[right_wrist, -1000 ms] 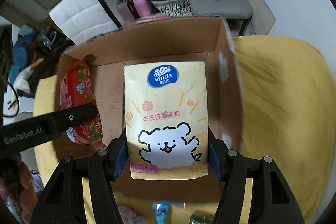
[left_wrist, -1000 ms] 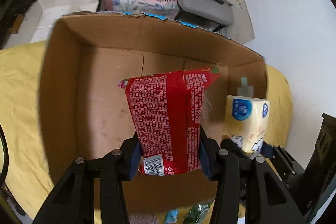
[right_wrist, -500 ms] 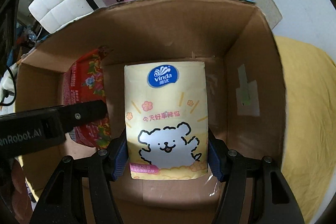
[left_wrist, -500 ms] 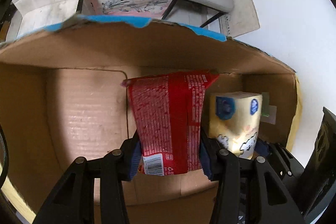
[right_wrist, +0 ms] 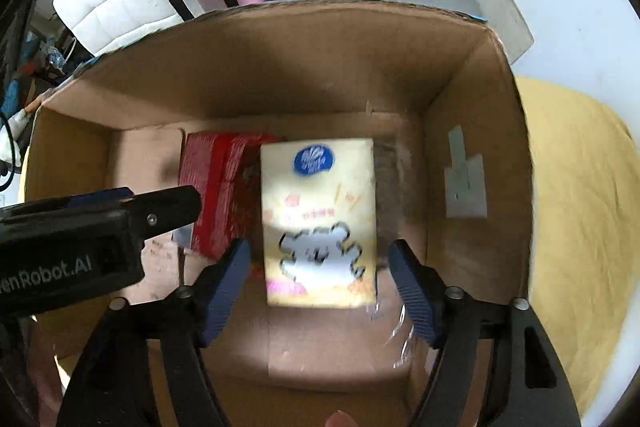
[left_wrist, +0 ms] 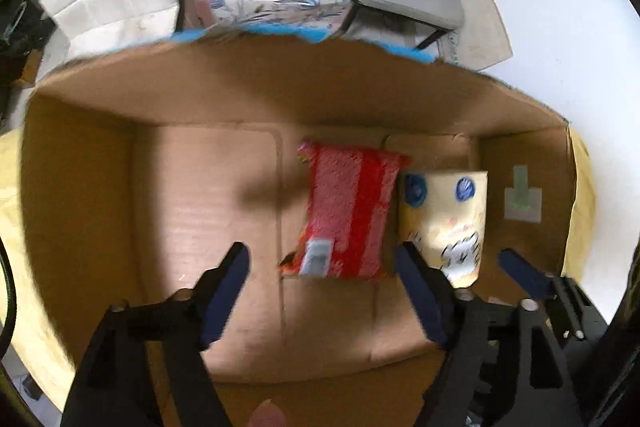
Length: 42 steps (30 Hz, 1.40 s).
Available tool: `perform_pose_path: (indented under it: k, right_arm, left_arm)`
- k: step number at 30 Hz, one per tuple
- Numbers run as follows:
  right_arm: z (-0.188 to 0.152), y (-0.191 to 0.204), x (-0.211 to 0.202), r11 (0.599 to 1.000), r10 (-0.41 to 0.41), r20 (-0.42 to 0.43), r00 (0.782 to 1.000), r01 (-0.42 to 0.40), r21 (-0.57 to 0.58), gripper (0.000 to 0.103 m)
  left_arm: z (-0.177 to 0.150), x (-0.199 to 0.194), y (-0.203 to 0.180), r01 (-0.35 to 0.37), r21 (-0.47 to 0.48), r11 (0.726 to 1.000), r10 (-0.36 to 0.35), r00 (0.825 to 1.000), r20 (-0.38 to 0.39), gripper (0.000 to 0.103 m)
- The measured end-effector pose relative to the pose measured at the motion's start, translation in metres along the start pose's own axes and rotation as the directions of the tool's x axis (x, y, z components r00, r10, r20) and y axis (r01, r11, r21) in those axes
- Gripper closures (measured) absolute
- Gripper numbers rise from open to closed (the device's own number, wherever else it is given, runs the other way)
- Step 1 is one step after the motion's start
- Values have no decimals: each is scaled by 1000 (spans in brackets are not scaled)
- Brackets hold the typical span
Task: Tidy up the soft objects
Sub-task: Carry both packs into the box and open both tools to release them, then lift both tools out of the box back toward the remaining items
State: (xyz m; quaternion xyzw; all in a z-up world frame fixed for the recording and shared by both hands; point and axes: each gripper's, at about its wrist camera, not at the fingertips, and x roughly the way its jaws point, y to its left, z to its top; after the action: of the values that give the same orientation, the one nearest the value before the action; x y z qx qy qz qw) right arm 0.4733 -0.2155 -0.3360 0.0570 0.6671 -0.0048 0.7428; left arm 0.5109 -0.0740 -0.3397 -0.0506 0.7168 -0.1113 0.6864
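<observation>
The step in hand is judged to be the release of two soft packs into the cardboard box (right_wrist: 280, 75). It is done well if both grippers are lifted straight up with jaws kept wide, so that no pad catches a wrapper and drags a pack askew. The left gripper (left_wrist: 322, 293) is spread open, its blue pads clear of the red pack (left_wrist: 348, 215), which lies on the box floor near the middle. The right gripper (right_wrist: 318, 293) is likewise open, and the tissue pack (right_wrist: 318, 223) lies just right of the red pack, apart from both pads. A second earlier each pack was clamped between its pads above the box; both sets of jaws have just been opening, and the packs are now seen deeper in the box, blurred.
</observation>
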Motion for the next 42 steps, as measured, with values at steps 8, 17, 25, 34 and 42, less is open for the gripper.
perform_pose_path:
  k: [8,17,25,34,42]
  right_arm:
    - [-31,4,-21,999,22,13,1000,-22,24,0]
    - [-73,13,-69,1000,-23,90,996,23,-3,0]
    - [-117,24,-131,999,-23,176,984,28,-25,0]
    - [-154,25,-183,999,-6,255,967,17,-39,0]
    - [-195,-9,-182,999,21,204,979,-26,23,0]
  left_arm:
    - [-45,-30,18,-9,-43,999,12,997,78,10]
    - [-102,-81,17,-141,-47,989,148,961,232,10]
    - [-152,-130,6,-168,-53,984,176,926,335,10]
    - [-190,-176,-14,-187,-51,981,192,892,410,10]
    - [-236,-158,2,-149,-129,980,183,929,321,10]
